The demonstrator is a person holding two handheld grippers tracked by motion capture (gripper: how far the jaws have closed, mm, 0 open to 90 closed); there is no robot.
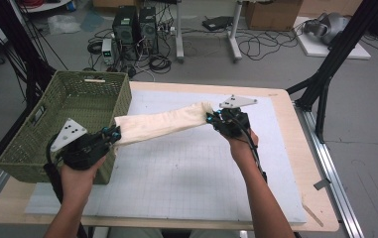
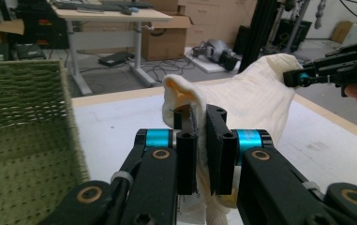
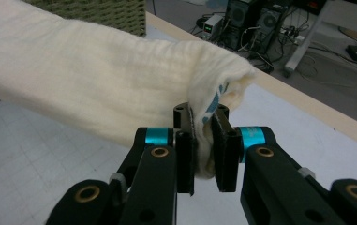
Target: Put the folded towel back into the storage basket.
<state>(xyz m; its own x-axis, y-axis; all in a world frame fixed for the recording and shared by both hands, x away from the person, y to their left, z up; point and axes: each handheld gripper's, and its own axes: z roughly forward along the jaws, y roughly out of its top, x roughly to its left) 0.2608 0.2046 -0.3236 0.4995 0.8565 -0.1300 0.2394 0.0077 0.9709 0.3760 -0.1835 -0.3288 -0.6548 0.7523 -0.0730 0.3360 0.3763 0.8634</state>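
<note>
A folded cream cloth hangs stretched in the air above the white mat, held at both ends. My left gripper is shut on its left end, next to the green basket. In the left gripper view the cloth is pinched between the jaws of that gripper. My right gripper is shut on the right end, higher over the table's middle. In the right gripper view the cloth bunches between the jaws of my right gripper, with a blue mark on the fabric.
The green woven basket sits on the table's left side, its rim close to my left hand. The white gridded mat covers most of the wooden table. Computers and cables lie on the floor beyond the far edge.
</note>
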